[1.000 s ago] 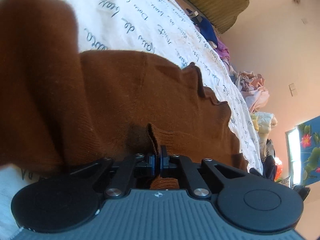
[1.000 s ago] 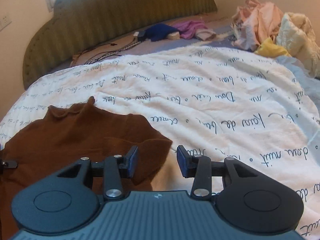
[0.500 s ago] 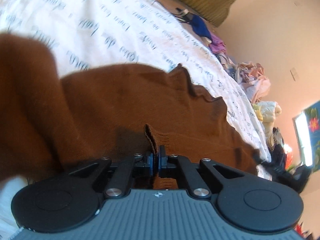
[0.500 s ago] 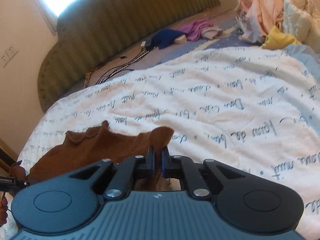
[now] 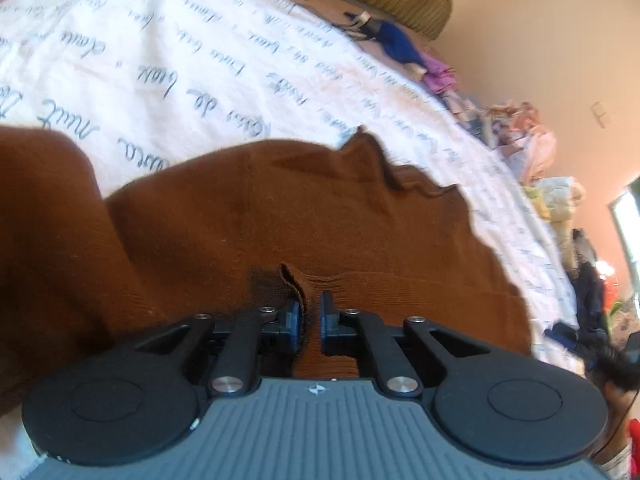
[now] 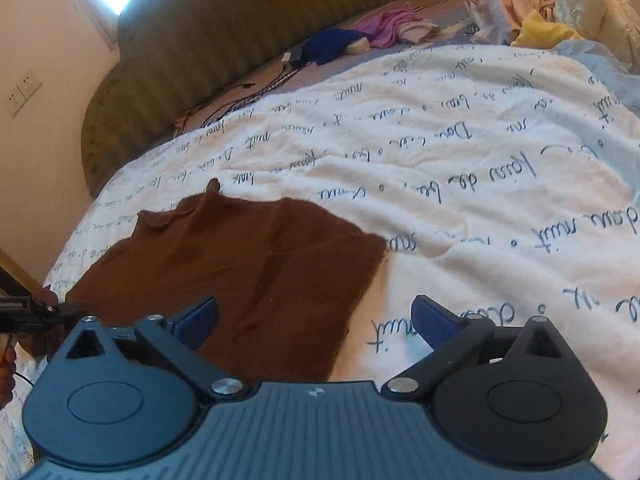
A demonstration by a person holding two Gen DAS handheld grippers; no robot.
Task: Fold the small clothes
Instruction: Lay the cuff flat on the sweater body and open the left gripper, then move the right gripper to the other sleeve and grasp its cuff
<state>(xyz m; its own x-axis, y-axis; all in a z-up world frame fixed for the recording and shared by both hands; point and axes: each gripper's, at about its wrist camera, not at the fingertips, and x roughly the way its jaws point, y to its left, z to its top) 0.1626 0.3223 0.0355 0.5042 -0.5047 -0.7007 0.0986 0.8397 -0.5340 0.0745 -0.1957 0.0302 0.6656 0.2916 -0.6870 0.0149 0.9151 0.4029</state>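
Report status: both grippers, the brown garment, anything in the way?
Left gripper slightly open, fold of brown garment between its fingers. Right gripper wide open, empty, over the garment's near edge. Garment flat on white blanket. Nothing in the way.

This is a bedroom in a home. A white bedspread printed with dark cursive writing (image 6: 460, 168) covers a bed, and an olive-green ribbed padded headboard (image 6: 248, 28) rises behind it against a cream wall. Beside the bedspread lies a heap of pale pink, cream and yellow loose clothes (image 6: 540, 4). A white wall socket (image 6: 22, 92) sits left of the headboard.
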